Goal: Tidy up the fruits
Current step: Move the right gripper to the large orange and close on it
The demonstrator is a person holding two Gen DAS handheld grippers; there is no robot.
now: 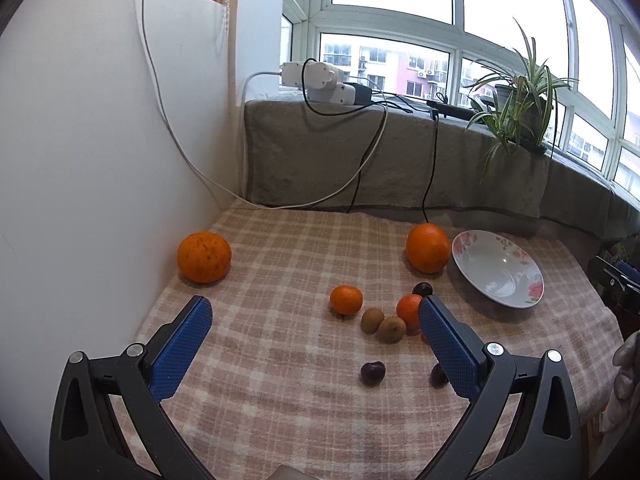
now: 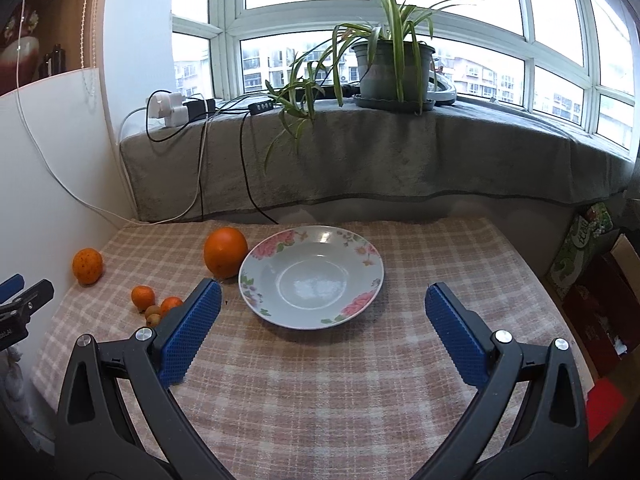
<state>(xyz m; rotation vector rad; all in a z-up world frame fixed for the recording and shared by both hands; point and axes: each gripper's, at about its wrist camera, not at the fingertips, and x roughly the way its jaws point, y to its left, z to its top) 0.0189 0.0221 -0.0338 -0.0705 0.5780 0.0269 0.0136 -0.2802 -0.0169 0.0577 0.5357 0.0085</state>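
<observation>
Left gripper [image 1: 316, 312]: jaws wide apart, holding nothing, above the table's near left part. Right gripper [image 2: 323, 296]: jaws wide apart, empty, facing the floral plate [image 2: 360, 254].

Nearest the left gripper lie two dark plums [image 1: 373, 373], then two kiwis [image 1: 392, 329] and two mandarins [image 1: 346, 299]. One large orange [image 1: 427, 248] sits just beside the plate; another [image 1: 204, 256] sits at the table's left edge. Writing on the green box [image 2: 582, 246] is not legible.
</observation>
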